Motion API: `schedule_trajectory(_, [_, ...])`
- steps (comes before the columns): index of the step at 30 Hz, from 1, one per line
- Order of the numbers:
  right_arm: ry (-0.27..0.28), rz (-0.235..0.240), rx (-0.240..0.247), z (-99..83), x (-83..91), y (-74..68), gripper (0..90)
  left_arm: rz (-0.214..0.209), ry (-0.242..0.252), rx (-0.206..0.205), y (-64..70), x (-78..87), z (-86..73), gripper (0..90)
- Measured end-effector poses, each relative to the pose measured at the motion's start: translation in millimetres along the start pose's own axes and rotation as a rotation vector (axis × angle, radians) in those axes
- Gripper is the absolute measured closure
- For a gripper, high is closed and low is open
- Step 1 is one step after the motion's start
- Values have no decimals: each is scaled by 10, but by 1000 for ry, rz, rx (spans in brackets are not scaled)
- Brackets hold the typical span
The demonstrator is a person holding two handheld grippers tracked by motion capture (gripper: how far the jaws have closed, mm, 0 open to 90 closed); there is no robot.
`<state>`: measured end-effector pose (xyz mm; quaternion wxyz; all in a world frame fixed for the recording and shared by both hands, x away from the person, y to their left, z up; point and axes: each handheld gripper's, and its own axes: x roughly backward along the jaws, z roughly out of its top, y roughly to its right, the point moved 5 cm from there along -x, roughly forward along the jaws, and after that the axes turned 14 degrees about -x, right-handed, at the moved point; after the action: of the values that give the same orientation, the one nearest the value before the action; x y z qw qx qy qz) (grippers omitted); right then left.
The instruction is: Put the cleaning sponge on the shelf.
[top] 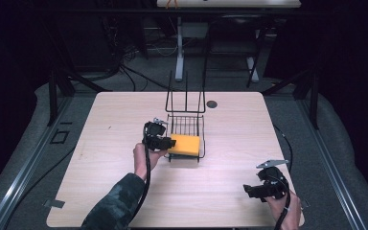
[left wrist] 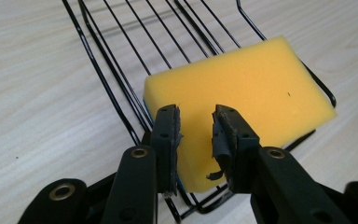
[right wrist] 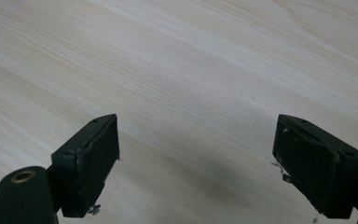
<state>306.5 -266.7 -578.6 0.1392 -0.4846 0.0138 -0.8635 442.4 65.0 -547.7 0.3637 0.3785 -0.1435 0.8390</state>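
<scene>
The left gripper (left wrist: pixel 196 140) holds its fingers narrowly parted, empty, with the yellow sponge (left wrist: pixel 247 105) in the black wire rack (top: pixel 187 125) just beyond their tips, while the right gripper's (right wrist: pixel 196 158) fingers gape wide over bare table (right wrist: pixel 177 70)

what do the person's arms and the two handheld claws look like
Both claws are black, each with two flat, blocky jaws whose dark pads look worn and frayed. The left claw trails a black cable along a camouflage-patterned sleeve. The right claw carries a grey three-cornered plate on top and its own black cable.
</scene>
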Motion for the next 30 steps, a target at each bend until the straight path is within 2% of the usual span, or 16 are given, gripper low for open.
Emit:
schedule_trajectory(5, [2,3,-1,4,10,-3,142,-28,-10,-3,37,28,-30,687])
schedule_trajectory(9, [2,5,1,4,10,-7,141,-32,-16,1,30,51,-61,659])
schedule_trajectory(13, [4,5,0,7,19,-11,141,-24,-5,-12,18,99,-58,544])
schedule_trajectory(15, [11,4,-3,9,24,-9,142,-17,4,-16,14,135,-51,456])
schedule_trajectory(20, [15,2,-1,12,29,-9,141,4,22,-45,-2,287,-44,305])
schedule_trajectory(26, [22,-5,8,20,51,-17,140,32,60,-83,8,557,-72,219])
schedule_trajectory(30, [24,-4,5,23,51,-16,140,60,67,-119,-12,768,-120,169])
